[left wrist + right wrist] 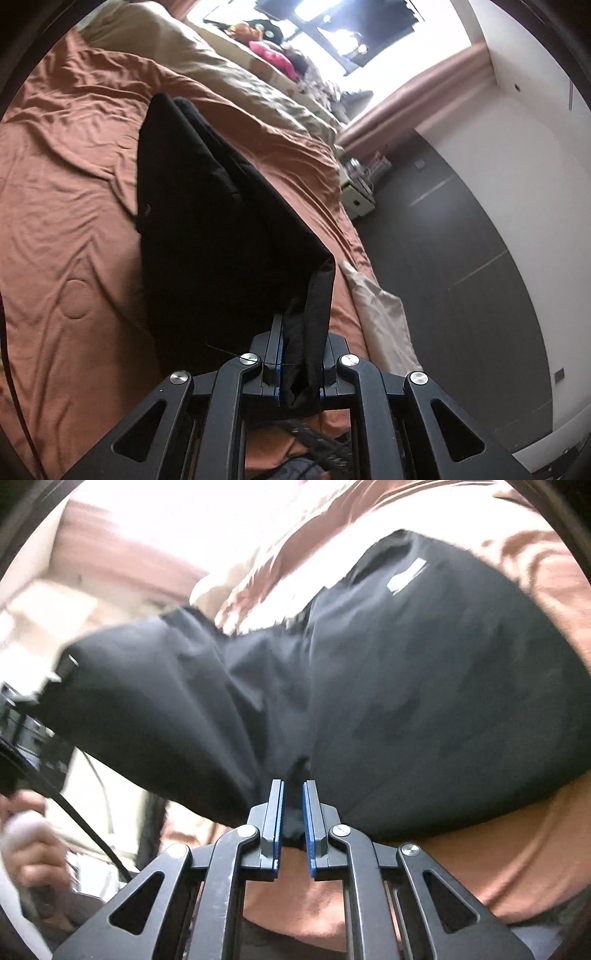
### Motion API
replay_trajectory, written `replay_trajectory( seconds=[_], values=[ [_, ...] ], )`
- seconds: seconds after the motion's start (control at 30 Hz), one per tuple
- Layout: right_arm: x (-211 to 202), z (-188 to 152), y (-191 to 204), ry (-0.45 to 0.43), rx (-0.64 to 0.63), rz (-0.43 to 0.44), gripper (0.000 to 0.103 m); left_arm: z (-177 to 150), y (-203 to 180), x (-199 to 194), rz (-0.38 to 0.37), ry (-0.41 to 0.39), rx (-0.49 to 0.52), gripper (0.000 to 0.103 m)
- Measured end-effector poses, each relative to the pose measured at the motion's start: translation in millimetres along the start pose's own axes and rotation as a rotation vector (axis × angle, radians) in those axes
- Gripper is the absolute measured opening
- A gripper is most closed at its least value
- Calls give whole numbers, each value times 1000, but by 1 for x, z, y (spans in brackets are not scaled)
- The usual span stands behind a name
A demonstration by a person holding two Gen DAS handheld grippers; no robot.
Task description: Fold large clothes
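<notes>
A large black garment [207, 229] hangs lifted over a bed with a rust-brown sheet [66, 206]. My left gripper [301, 332] is shut on a bunched edge of the garment, and the cloth stretches away from it as a taut fold. In the right wrist view the same black garment [406, 686] fills the middle, with a small white label [408, 576] near its top. My right gripper [293, 794] is shut on a pinch of that cloth between its blue pads [308, 823]. At the left edge of that view, the left gripper's body and a hand [33, 853] show, blurred.
A beige duvet [207, 62] lies across the far part of the bed. A pale cloth [380, 314] hangs at the bed's right edge. Dark wood floor [443, 236] runs beside the bed, with a small white cabinet [356, 192], pink curtains [417, 103] and a white wall [517, 155].
</notes>
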State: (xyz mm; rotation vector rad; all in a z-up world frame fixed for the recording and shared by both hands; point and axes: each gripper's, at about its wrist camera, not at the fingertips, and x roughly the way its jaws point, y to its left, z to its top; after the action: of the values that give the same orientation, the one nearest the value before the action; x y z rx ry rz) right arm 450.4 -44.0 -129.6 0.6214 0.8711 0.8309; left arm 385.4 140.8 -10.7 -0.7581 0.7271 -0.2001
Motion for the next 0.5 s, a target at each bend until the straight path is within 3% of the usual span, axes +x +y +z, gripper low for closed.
replay_trajectory(
  seconds=[0.1, 0.13, 0.17, 0.23, 0.4, 0.5],
  values=[
    [-27, 6, -13, -40, 26, 15, 9, -2, -17, 21, -5, 34, 31, 13],
    [-36, 4, -17, -55, 39, 21, 18, -4, -25, 31, -9, 52, 46, 13],
    [-45, 6, -24, -76, 58, 23, 36, -5, -30, 38, -11, 64, 55, 13],
    [-67, 2, -40, -122, 93, 23, 62, -8, -39, 54, -15, 92, 70, 13],
    [-107, 0, -73, -219, 160, 17, 63, -20, -53, 111, -19, 192, 108, 13],
    [-129, -3, -94, -252, 195, -12, 63, -37, -60, 149, 6, 303, 148, 31]
  ],
)
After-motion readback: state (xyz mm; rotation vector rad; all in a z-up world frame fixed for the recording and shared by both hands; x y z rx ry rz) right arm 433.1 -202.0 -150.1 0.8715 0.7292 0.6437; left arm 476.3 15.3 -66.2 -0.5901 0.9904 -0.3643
